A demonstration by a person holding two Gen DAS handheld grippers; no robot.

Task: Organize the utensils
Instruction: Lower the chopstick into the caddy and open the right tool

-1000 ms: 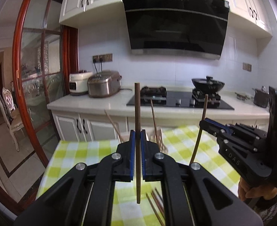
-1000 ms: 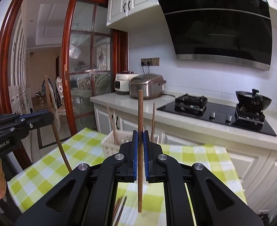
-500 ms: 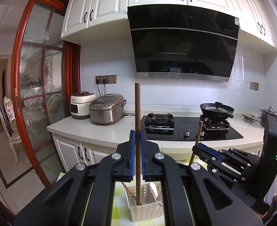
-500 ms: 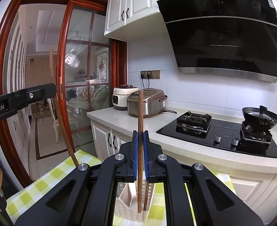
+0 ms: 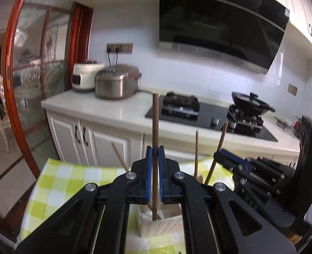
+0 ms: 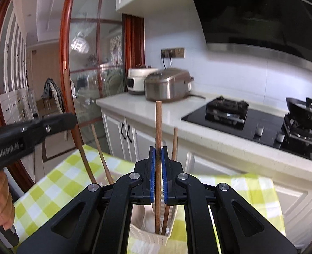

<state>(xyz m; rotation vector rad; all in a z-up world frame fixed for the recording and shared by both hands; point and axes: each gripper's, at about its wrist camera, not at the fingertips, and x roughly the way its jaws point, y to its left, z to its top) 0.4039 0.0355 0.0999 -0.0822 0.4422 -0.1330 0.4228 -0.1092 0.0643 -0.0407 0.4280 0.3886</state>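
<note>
My left gripper [image 5: 155,169] is shut on a brown chopstick [image 5: 155,127] held upright, its lower tip inside the white woven utensil basket [image 5: 162,225] on the checked tablecloth. My right gripper [image 6: 158,169] is shut on another brown chopstick [image 6: 158,127], upright, its lower tip inside the same basket [image 6: 153,236]. The right gripper shows at the right of the left wrist view [image 5: 219,155], the left gripper at the left of the right wrist view [image 6: 69,120]. Other chopsticks [image 5: 196,154] and a pale spoon stand in the basket.
A green and white checked tablecloth [image 5: 56,182] covers the table. Behind it runs a white counter [image 5: 113,110] with two rice cookers [image 5: 115,82], a black hob [image 5: 215,118] and a wok [image 5: 251,103]. A red-framed glass door [image 6: 71,84] stands left.
Both grippers have tipped down and come lower toward the basket. The tips of both held chopsticks now sit inside it, and the tablecloth shows again.
</note>
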